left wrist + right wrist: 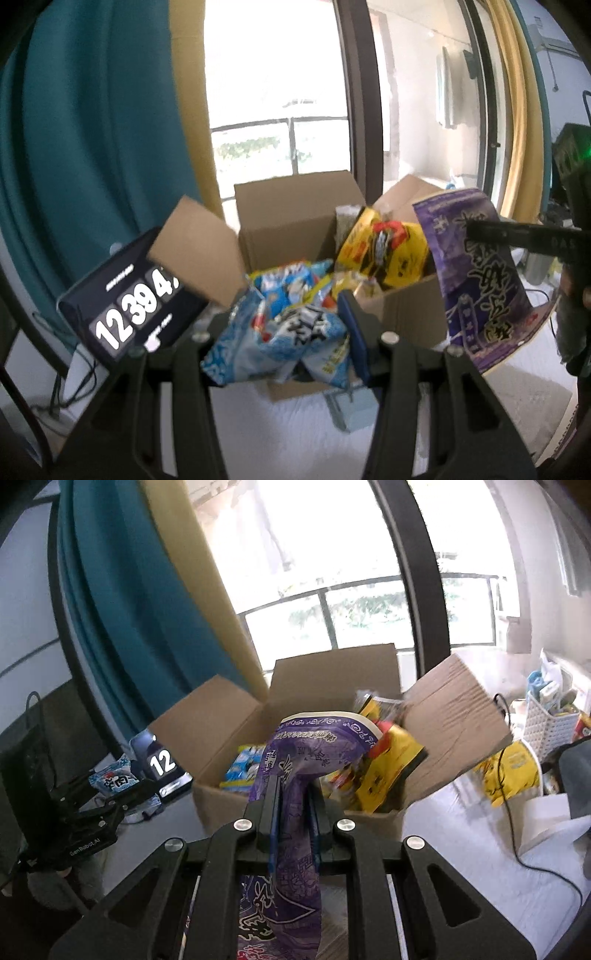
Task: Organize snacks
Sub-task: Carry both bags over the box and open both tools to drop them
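Holding a light blue snack bag (280,332) tight, the left gripper (284,328) hangs just in front of an open cardboard box (406,314). The right gripper (293,797) squeezes a purple snack bag (295,760), which also sits up in the air near the box. Inside the box lie more blue bags (243,768) and a yellow snack bag (384,251) that leans on the right side. A tablet showing big white numbers (125,302) stands left of the box. A white basket (543,723) sits far to the right.
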Demonstrator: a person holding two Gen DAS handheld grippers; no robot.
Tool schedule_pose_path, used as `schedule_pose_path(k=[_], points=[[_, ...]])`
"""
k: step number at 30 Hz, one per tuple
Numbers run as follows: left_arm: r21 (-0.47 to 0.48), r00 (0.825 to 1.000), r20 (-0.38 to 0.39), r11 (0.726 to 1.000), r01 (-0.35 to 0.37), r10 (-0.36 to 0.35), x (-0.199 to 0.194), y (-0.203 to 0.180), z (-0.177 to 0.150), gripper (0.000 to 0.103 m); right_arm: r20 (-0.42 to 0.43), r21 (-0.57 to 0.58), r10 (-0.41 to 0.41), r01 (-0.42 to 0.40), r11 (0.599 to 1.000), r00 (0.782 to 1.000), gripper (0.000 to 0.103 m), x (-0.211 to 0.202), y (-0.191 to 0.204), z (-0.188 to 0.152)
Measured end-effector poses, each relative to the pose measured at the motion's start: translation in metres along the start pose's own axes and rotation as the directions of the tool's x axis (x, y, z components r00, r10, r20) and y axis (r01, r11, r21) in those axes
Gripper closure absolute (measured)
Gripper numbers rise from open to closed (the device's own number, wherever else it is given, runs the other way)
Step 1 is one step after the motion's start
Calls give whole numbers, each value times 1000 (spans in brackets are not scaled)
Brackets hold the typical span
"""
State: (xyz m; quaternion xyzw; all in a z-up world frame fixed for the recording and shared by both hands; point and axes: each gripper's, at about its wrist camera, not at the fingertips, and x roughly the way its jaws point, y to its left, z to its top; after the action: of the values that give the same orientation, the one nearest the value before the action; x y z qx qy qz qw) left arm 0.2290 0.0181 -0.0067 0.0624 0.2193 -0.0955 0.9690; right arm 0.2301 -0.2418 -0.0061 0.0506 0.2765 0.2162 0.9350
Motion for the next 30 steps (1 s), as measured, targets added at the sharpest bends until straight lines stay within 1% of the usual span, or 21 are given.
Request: schedule_pose_path(k=[4, 9, 15, 17, 22, 25, 30], points=[[15, 1000, 17, 1000, -3, 3, 13, -2, 17, 54, 26, 4, -16, 16, 1000, 1000, 88, 2, -11, 12], [39, 999, 40, 999, -17, 15, 29, 1, 36, 54, 53, -11, -27, 27, 1000, 998, 88, 8, -15, 27], [51, 997, 63, 998, -41, 38, 49, 14, 64, 54, 72, -12, -24, 25, 1000, 997, 88, 22, -19, 47], [43, 997, 73, 998, -44, 41, 55, 20, 75, 54, 83, -16, -27, 28, 999, 996, 88, 28, -19, 56], [16, 997, 72, 1000, -21, 20, 78, 31, 96, 54, 111, -35, -36, 40, 999, 993, 88, 42, -19, 78], [13, 997, 79, 1000, -29, 27, 93, 34, 108, 53, 120, -43, -40, 46, 998, 992, 88, 53, -20, 86], [-17, 997, 68, 999, -30, 31, 121, 41, 118, 53, 121, -43, -44, 49, 998, 992, 88, 76, -23, 99]])
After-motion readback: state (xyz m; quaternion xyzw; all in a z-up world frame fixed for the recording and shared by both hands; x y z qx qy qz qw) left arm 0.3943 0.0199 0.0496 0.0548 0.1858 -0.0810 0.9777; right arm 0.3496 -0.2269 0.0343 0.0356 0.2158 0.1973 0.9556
